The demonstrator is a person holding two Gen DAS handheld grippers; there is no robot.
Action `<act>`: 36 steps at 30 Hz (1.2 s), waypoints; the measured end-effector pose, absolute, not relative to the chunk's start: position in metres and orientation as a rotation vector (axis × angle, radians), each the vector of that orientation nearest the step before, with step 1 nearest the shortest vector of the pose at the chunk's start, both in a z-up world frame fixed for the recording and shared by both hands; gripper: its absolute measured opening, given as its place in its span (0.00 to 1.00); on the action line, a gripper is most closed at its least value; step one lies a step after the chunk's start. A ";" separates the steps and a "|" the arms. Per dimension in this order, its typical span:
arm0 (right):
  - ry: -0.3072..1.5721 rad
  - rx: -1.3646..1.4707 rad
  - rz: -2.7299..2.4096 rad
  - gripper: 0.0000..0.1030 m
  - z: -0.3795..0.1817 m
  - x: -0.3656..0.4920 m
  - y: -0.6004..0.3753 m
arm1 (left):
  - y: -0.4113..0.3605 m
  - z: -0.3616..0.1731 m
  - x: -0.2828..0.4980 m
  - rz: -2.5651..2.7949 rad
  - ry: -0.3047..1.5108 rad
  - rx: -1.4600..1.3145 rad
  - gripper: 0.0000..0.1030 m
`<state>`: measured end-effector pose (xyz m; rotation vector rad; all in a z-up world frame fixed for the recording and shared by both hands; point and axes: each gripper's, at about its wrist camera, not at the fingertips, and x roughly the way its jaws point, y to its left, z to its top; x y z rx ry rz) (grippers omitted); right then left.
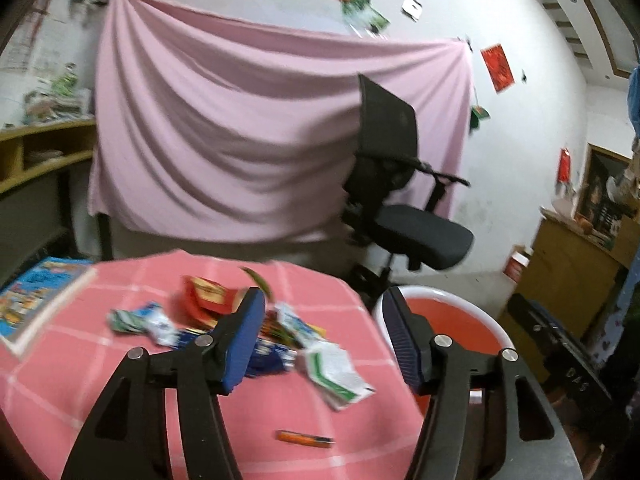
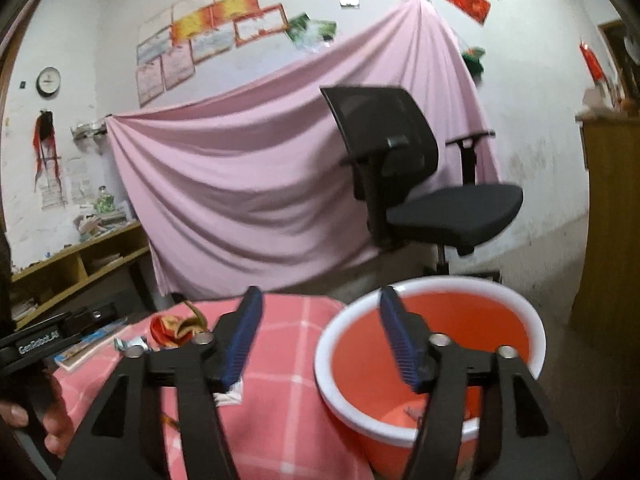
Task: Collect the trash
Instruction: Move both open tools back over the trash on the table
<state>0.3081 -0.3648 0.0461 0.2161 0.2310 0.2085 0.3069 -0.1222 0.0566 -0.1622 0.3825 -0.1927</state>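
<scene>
1. Here, the orange bucket (image 2: 432,360) with a thick white rim stands just off the table's right edge; it is round and smooth, like plastic, and a small scrap lies at its bottom, too blurred to name.
2. The table (image 1: 120,400) wears a pink cloth crossed by thin white lines, draping over the right edge.
3. The trash pile (image 1: 256,332) sits near the middle of the table toward its far edge: crumpled, glossy wrappers in blue, white and green, plus a red and gold packet (image 1: 208,294) on top.
4. A white and green torn carton piece (image 1: 338,372) lies at the pile's near side.
5. A slim orange pen-like stick (image 1: 305,437) lies alone toward the near edge.
6. A flat picture book (image 1: 36,300) rests at the table's left edge.
7. The left gripper (image 1: 324,320) hangs over the table's right part, jaws apart with nothing between the ribbed blue pads.
8. The right gripper (image 2: 320,320) hangs above the bucket's left rim, jaws wide and empty.
9. A black mesh office chair (image 2: 404,168) stands before a hanging pink sheet (image 2: 248,184).
</scene>
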 end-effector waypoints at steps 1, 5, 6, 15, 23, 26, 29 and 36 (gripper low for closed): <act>0.215 0.214 0.207 0.76 0.048 0.307 -0.362 | -0.115 0.057 0.303 -0.171 0.362 -0.163 0.54; 0.170 0.193 0.225 0.86 0.055 0.303 -0.346 | -0.092 0.057 0.288 -0.096 0.291 -0.167 0.61; 0.163 0.188 0.229 0.92 0.056 0.303 -0.342 | -0.086 0.057 0.285 -0.074 0.269 -0.171 0.67; 0.124 0.137 0.287 1.00 0.057 0.300 -0.307 | -0.040 0.039 0.271 0.004 0.182 -0.201 0.98; 0.180 0.070 0.290 1.00 0.049 0.309 -0.283 | -0.019 0.020 0.276 0.013 0.235 -0.157 0.98; 0.263 0.070 0.268 1.00 0.040 0.322 -0.278 | -0.014 0.011 0.285 0.009 0.288 -0.150 0.98; 0.315 0.085 0.275 1.00 0.035 0.330 -0.279 | -0.008 0.006 0.297 -0.005 0.348 -0.189 0.98; 0.396 0.095 0.272 1.00 0.027 0.341 -0.280 | -0.003 -0.008 0.326 -0.020 0.484 -0.246 0.97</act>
